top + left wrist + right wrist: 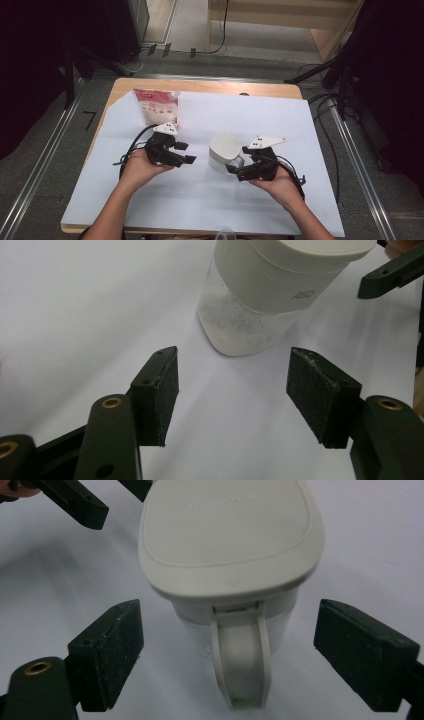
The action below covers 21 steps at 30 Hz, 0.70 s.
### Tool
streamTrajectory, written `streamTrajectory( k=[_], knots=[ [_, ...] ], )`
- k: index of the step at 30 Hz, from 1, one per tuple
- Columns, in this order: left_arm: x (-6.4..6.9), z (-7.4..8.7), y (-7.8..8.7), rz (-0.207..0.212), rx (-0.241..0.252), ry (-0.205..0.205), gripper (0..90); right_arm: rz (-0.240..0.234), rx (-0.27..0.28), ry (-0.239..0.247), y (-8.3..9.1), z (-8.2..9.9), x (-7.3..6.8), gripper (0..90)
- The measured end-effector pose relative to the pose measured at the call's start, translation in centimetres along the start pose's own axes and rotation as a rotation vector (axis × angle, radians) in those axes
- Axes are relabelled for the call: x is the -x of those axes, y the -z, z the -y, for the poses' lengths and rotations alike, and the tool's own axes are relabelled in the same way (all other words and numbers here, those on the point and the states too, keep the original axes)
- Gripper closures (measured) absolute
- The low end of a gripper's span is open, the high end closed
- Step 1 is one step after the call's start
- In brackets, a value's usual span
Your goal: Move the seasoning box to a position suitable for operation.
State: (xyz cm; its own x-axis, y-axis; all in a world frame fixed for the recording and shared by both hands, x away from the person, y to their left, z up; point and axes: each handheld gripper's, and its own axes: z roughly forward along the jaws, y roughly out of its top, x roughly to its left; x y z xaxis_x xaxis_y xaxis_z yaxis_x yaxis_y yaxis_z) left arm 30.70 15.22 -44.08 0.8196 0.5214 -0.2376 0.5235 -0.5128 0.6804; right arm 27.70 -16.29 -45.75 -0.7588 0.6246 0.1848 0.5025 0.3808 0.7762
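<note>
White paper covers our wooden desk [210, 86]. At far left we see a red-topped pouch [156, 106]. Our left claw [184, 153] stands open and empty, aimed at the jar [224, 152] in the middle: clear ribbed walls, white powder dusting inside, rounded grey lid with a latch. Our right claw [235, 172] gapes beside it, not touching.

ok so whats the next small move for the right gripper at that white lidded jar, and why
Probably ease the right gripper forward and close on the clear plastic jar with the white lid. Its jaws stand open on either side of the jar's handle loop without touching, and the jar sits upright on the white sheet. The left gripper is open too, short of the jar.
</note>
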Motion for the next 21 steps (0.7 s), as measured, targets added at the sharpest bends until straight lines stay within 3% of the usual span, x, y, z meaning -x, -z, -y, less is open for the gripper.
streamTrajectory(
  k=[7, 10, 11, 12, 13, 14, 15, 16, 17, 18, 20, 21],
  knots=[
    [-0.1, 0.0, 0.0, -0.003, -0.001, 0.004, 38.7, -0.002, 0.013, -0.016, 2.2, 0.9, 0.1, 13.4],
    [0.0, -0.1, -0.2, -0.002, -0.005, 0.002, 42.5, -0.002, 0.019, -0.011, 3.0, 1.1, 0.2, 14.2],
    [0.0, -0.3, -0.3, -0.007, -0.013, 0.000, 44.0, -0.031, 0.021, -0.002, 3.4, 1.3, 0.3, 21.8],
    [-0.1, -0.4, -0.3, -0.002, -0.019, 0.001, 44.0, -0.031, 0.021, -0.002, 3.4, 1.3, 0.3, 21.8],
    [-0.1, -0.4, -0.4, 0.007, -0.015, 0.006, 47.6, -0.033, 0.021, 0.001, 3.4, 1.3, 0.4, 27.8],
    [-0.1, -0.5, -0.4, 0.005, -0.010, 0.008, 55.2, -0.044, 0.013, 0.004, 3.4, 1.3, 0.3, 40.0],
    [-0.1, -0.6, -0.3, 0.001, -0.025, 0.002, 63.3, -0.051, 0.012, 0.014, 3.5, 1.3, 0.2, 43.4],
    [-0.1, -0.7, -0.3, 0.003, -0.026, 0.006, 63.3, -0.051, 0.012, 0.014, 3.5, 1.3, 0.2, 43.4],
    [-0.1, -1.1, -0.2, 0.002, -0.015, 0.000, 75.2, -0.049, 0.011, 0.033, 3.5, 1.2, -0.1, 51.3],
    [-0.1, -1.1, -0.2, 0.002, -0.015, 0.000, 78.6, -0.049, 0.011, 0.033, 3.5, 1.2, -0.1, 51.3],
    [0.0, -1.9, -0.1, 0.058, -0.015, -0.007, 83.9, -0.067, 0.011, 0.038, 3.6, 1.0, -0.2, 59.6],
    [0.2, -2.2, -0.2, 0.057, -0.027, -0.015, 86.6, -0.065, 0.013, 0.040, 3.8, 1.0, -0.3, 62.8]
  ],
)
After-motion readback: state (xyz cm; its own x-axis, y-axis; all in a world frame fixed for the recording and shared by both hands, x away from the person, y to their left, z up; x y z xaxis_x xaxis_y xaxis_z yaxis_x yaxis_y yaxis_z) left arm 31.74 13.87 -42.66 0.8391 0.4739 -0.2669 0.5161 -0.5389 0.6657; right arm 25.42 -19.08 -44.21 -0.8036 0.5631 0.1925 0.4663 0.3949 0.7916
